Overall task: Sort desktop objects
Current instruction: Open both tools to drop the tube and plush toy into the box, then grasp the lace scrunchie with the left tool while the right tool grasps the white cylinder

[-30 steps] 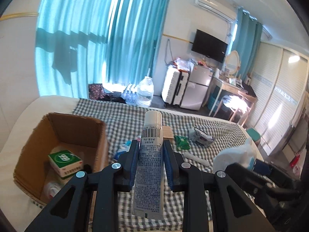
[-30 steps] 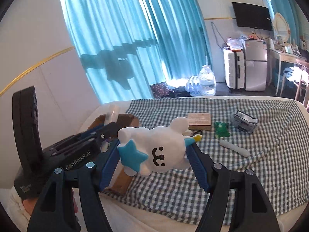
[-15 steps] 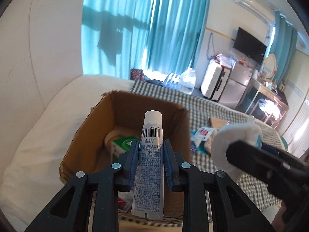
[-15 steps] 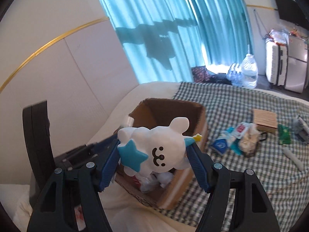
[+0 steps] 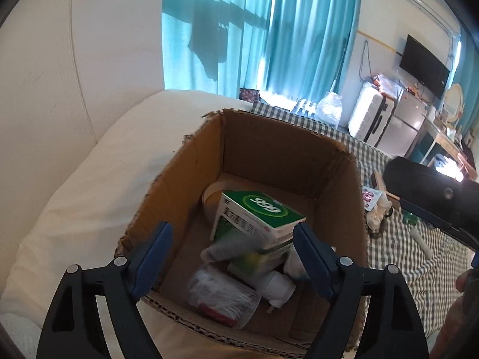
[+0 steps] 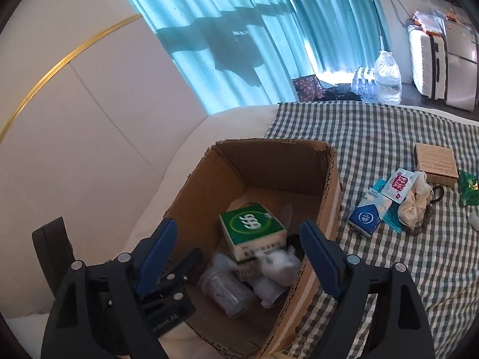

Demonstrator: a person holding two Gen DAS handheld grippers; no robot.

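An open cardboard box (image 5: 287,152) (image 6: 269,161) stands on the bed at the checked cloth's left end. Inside lie a green and white medicine carton (image 5: 257,218) (image 6: 253,232), a clear bag of cotton swabs (image 5: 221,297) (image 6: 224,291), a white tube, blurred, (image 5: 227,248) and a white plush toy (image 6: 280,264). My left gripper (image 5: 230,257) is open and empty above the box's near side. My right gripper (image 6: 239,254) is open and empty above the box, with the left gripper's body (image 6: 155,299) beside it.
On the checked cloth (image 6: 389,137) right of the box lie a blue tissue pack (image 6: 369,215), a red and white sachet (image 6: 399,184), a cream scrunchie (image 6: 414,203), a brown flat box (image 6: 435,163) and a green packet (image 6: 468,187). A white pillow (image 5: 104,179) lies left of the box.
Both grippers have opened over the box. The white tube left my left gripper and the white plush toy left my right gripper; both now lie in the box.
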